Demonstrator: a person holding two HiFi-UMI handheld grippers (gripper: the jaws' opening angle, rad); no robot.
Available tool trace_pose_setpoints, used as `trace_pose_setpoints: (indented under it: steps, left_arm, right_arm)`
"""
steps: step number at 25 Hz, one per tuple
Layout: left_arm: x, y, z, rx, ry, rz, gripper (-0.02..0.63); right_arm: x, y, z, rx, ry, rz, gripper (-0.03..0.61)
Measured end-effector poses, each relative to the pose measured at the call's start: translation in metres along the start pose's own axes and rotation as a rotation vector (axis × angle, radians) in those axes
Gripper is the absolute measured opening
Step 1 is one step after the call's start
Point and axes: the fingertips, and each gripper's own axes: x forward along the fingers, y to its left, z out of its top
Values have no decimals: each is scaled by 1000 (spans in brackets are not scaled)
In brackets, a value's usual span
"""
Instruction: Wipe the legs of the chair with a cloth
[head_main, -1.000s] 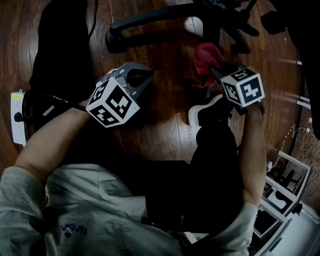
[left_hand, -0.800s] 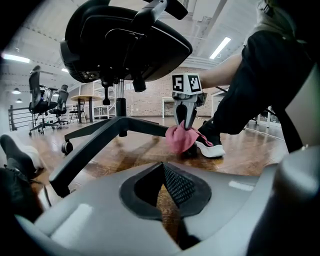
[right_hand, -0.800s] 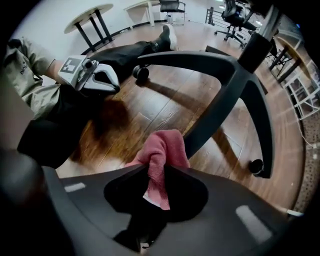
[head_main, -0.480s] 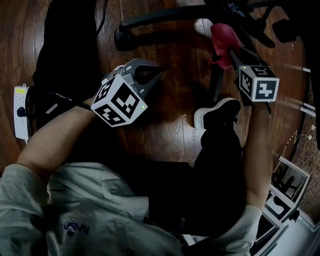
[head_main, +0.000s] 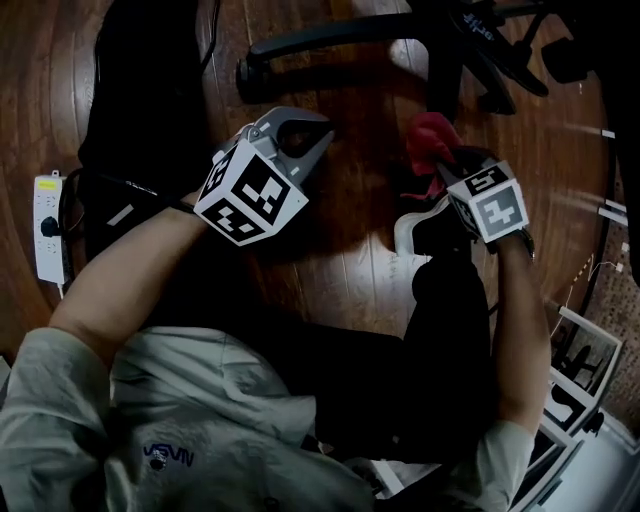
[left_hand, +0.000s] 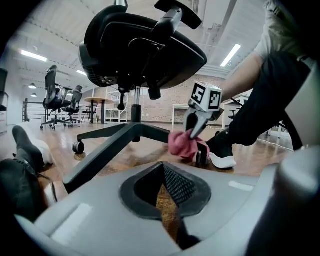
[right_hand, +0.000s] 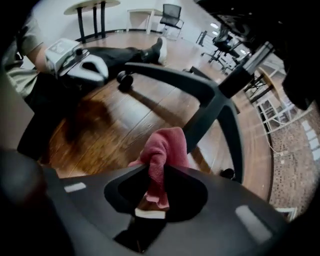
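Note:
The black office chair's star base (head_main: 440, 40) stands at the top of the head view, one leg (head_main: 320, 35) reaching left to a caster (head_main: 248, 75). My right gripper (head_main: 445, 165) is shut on a red cloth (head_main: 428, 138), pointing steeply down. In the left gripper view the cloth (left_hand: 182, 144) rests against a chair leg (left_hand: 155, 132) close to its caster (left_hand: 201, 157). The right gripper view shows the cloth (right_hand: 162, 150) pinched between the jaws, with a leg (right_hand: 235, 130) just beyond. My left gripper (head_main: 300, 135) is shut and empty, low over the floor, left of the cloth.
A white-soled black shoe (head_main: 425, 225) sits right under the right gripper. A power strip (head_main: 48, 225) and a dark bundle with cables (head_main: 140, 90) lie on the wood floor at the left. A white rack (head_main: 570, 375) stands at the lower right. More chairs (left_hand: 55, 97) stand far off.
The right gripper carried the cloth up along the leg toward the hub, then came back down toward the shoe. The left gripper drifted slightly up and right.

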Motion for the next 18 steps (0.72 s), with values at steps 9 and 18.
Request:
trace_pose_setpoints:
  steps: [9,18]
  left_arm:
    - [-21,7,14,-18,-52,23,8]
    - [-45,19,25,-42,-54,79,25]
  right_arm:
    - [-119,82,-10,226,-38,146,77]
    - [-85,153,87,846,-626,-33,78]
